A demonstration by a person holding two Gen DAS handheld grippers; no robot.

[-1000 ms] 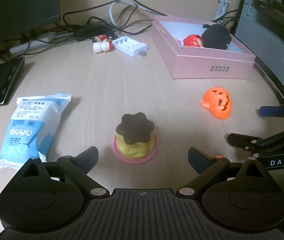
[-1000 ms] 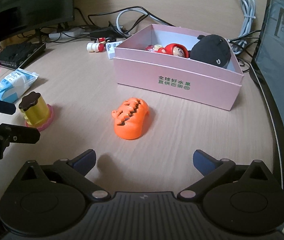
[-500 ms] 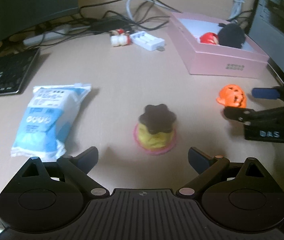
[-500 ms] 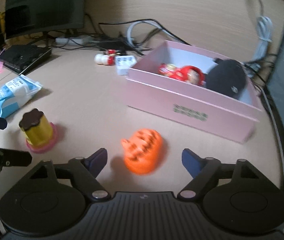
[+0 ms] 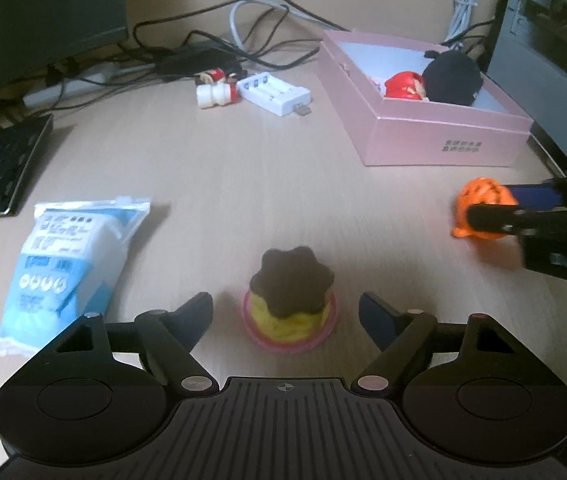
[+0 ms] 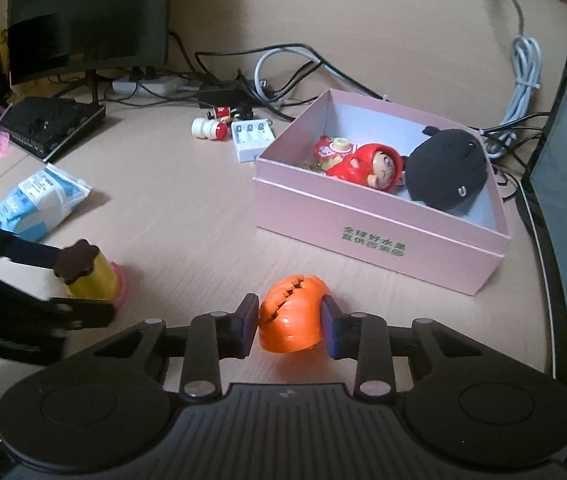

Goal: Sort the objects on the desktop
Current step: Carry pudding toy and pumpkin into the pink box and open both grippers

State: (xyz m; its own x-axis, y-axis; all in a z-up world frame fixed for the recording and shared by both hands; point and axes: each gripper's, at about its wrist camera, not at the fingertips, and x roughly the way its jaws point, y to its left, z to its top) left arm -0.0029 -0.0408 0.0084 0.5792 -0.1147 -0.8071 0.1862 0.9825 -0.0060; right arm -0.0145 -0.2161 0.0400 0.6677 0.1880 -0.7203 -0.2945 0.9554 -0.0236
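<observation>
The right claw (image 6: 289,322) has just closed on the orange pumpkin toy (image 6: 291,314), pads pressing both its sides; the toy's long axis runs away from the camera, its jagged mouth facing up and left. Bare desk (image 6: 187,216) lies between it and the pink box (image 6: 379,236) ahead, whose near wall faces the claw. The left claw (image 5: 285,316) has been narrowing, with its fingers still clear on either side of the upright yellow cup toy (image 5: 289,304) with its brown lid. A blue-white packet (image 5: 63,264) lies left.

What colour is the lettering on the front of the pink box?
Green, on the pink box; clearest in the right wrist view.
</observation>
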